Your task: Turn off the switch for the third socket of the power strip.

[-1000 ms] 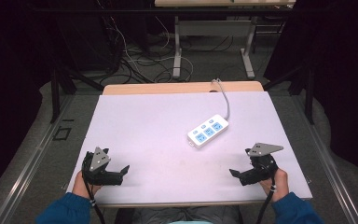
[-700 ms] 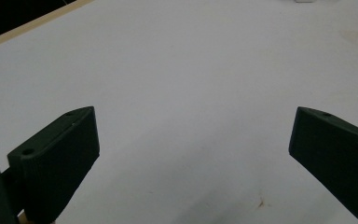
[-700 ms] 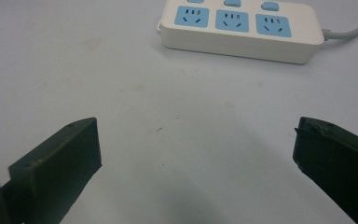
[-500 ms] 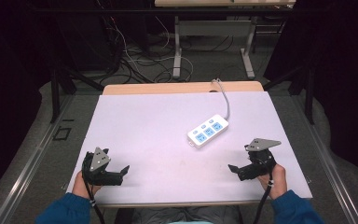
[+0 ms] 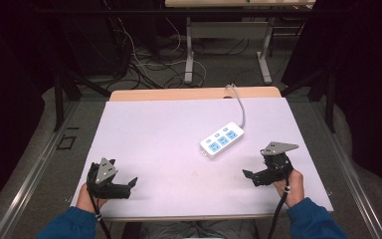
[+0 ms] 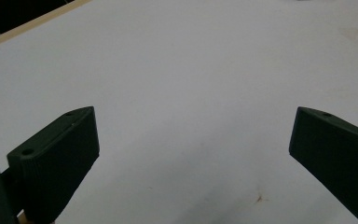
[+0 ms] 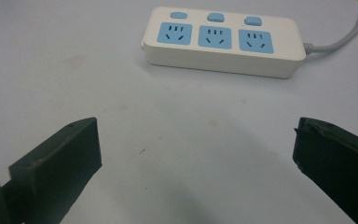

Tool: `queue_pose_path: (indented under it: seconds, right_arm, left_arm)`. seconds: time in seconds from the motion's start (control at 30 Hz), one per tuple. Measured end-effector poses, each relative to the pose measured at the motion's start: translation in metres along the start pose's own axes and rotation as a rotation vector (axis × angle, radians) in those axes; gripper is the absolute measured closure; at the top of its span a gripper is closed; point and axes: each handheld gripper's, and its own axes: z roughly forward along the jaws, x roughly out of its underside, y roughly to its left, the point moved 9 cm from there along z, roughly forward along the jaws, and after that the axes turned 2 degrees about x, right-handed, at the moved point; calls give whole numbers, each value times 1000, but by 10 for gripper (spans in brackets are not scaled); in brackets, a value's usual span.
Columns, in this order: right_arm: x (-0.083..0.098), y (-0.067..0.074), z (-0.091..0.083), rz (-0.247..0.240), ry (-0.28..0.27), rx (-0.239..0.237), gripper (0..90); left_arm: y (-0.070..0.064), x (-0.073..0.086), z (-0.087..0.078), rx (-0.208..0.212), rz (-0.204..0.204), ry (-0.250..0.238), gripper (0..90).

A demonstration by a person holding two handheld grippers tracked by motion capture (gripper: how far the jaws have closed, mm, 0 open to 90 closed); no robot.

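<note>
A white power strip with three blue sockets lies right of the table's middle, and its grey cable runs off the far edge. My right gripper hovers near the front right, open, with its jaws pointing left toward the strip. In the right gripper view the power strip lies a short way ahead of the wide-apart jaws of the right gripper, untouched. My left gripper rests at the front left, open and far from the strip. Between the spread jaws of the left gripper is only bare table.
The white table top has a wooden strip along its far edge. Beyond it stand metal desk legs and loose cables on the floor. Blue sleeves enter at the bottom edge.
My right gripper has shifted and tilted slightly near the front right. The left gripper and the power strip have stayed put.
</note>
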Motion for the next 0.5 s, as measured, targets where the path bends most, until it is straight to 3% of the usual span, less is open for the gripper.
queue_pose_path:
  seconds: [0.33,0.37,0.5]
  right_arm:
    - [-10,-5,8,0,-3,-3,6]
    - [-11,-6,9,1,-3,-1,6]
    - [-15,-8,14,6,4,-6,6]
  left_arm:
    - [1,0,0,-5,0,-3,13]
    - [-1,1,0,7,-14,4,13]
    - [0,1,-1,2,-1,0,13]
